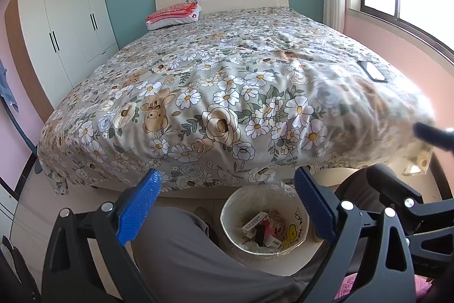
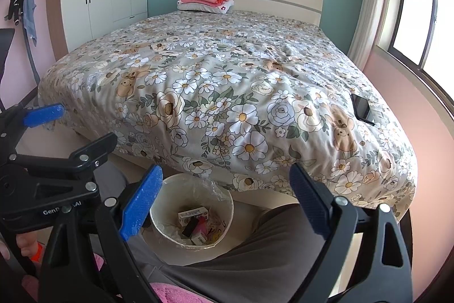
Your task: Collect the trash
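Observation:
A cream waste bin with a clear liner stands on the floor at the foot of the bed. It holds several small boxes and wrappers. My left gripper hovers open above the bin, blue pads wide apart with nothing between them. My right gripper is also open and empty, just right of the left one; the left gripper's body shows at the left of the right wrist view. The right gripper's body shows at the right of the left wrist view.
A bed with a floral cover fills the middle. A dark phone lies near its right edge. Folded pink bedding sits by the headboard. A person's grey-trousered legs flank the bin. White wardrobe at left.

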The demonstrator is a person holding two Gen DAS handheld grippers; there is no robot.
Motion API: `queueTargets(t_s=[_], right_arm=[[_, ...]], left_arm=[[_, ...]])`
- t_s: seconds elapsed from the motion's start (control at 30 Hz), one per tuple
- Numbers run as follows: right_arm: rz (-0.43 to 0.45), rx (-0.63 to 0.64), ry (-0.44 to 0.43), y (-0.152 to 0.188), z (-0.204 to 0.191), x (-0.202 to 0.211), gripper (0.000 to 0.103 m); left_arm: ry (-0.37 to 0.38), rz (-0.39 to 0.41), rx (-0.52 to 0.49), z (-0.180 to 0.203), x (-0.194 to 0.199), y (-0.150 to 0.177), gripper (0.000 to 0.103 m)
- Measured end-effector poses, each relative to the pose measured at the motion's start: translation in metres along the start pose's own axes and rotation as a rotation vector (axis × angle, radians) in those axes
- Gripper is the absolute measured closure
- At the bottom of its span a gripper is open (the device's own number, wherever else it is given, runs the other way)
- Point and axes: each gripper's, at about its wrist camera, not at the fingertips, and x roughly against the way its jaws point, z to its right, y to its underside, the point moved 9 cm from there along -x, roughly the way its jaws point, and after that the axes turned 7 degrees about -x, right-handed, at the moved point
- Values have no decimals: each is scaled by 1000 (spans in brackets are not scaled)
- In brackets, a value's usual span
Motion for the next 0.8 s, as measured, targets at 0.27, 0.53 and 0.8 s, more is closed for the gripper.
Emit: queueTargets(t_s=[0.27, 0.53, 0.8], right_arm=[[-3, 0, 0, 1, 0, -1, 14], [-12, -2, 0, 7, 2, -3, 14], [-17, -1, 3, 8, 2, -4, 14]], left_arm=[[2, -3, -1, 0, -1, 2, 7], [4, -8, -1, 1, -4, 4, 7], [1, -16, -6, 2, -6, 8, 7]])
